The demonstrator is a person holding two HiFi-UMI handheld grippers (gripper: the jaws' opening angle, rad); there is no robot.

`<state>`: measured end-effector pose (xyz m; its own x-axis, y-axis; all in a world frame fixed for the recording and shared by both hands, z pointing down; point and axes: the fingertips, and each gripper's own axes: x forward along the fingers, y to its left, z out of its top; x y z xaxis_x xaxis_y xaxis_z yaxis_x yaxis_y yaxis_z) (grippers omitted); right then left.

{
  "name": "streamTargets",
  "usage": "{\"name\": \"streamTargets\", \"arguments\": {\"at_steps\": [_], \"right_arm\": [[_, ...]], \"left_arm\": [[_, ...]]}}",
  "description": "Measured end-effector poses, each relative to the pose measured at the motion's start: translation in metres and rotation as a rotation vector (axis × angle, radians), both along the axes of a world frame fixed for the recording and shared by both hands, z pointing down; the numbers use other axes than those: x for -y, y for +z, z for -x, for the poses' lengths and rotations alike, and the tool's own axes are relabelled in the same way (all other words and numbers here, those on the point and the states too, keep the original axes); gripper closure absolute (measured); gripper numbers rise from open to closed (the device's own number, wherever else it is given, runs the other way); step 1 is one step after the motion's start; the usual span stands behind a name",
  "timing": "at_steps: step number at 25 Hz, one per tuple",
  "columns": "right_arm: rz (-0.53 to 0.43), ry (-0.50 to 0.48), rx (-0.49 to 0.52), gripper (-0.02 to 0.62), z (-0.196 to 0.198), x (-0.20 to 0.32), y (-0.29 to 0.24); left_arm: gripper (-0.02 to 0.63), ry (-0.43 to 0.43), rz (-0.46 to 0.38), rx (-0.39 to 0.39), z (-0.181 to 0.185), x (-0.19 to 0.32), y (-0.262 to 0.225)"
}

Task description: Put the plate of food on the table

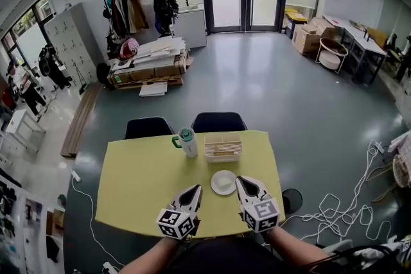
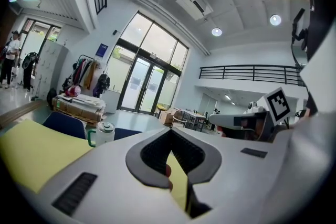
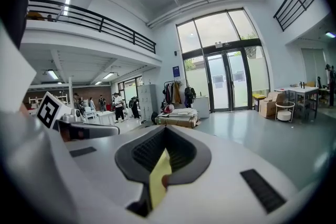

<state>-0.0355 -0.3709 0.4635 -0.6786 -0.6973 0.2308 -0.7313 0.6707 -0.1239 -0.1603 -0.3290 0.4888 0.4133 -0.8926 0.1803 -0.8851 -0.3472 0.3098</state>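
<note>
Head view has the plate [image 1: 223, 182] on the yellow table [image 1: 141, 183], so left gripper [image 1: 194, 191] and right gripper [image 1: 244, 181], both pinched together empty, should likely withdraw without nudging it

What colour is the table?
Pale yellow; the table shows best in the head view.

Surface [image 1: 135, 183]: rectangular top, pale yellow-green, plain and matte, seen from above with its long edges running left to right.

Items lying directly on it, all in the right half:
- Bottle [image 1: 187, 142]: white body, green lid and green side handle, upright near the far edge.
- Basket [image 1: 223, 147]: cream, rectangular, slotted walls, just right of the bottle.
- Plate [image 1: 223, 182]: white, round, small, nearer the front edge, apart from the basket.
</note>
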Motion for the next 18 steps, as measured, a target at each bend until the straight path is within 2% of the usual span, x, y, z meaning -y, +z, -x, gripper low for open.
{"name": "streamTargets", "arguments": {"at_steps": [9,18], "right_arm": [[0.025,0.004,-0.001,0.583,0.002,-0.005,0.012],[0.045,0.027,-0.007,0.583,-0.002,-0.006,0.021]], "left_arm": [[0.597,0.014,-0.023,0.037,-0.001,-0.002,-0.001],[0.597,0.011,-0.003,0.053,0.004,0.0,0.004]]}}
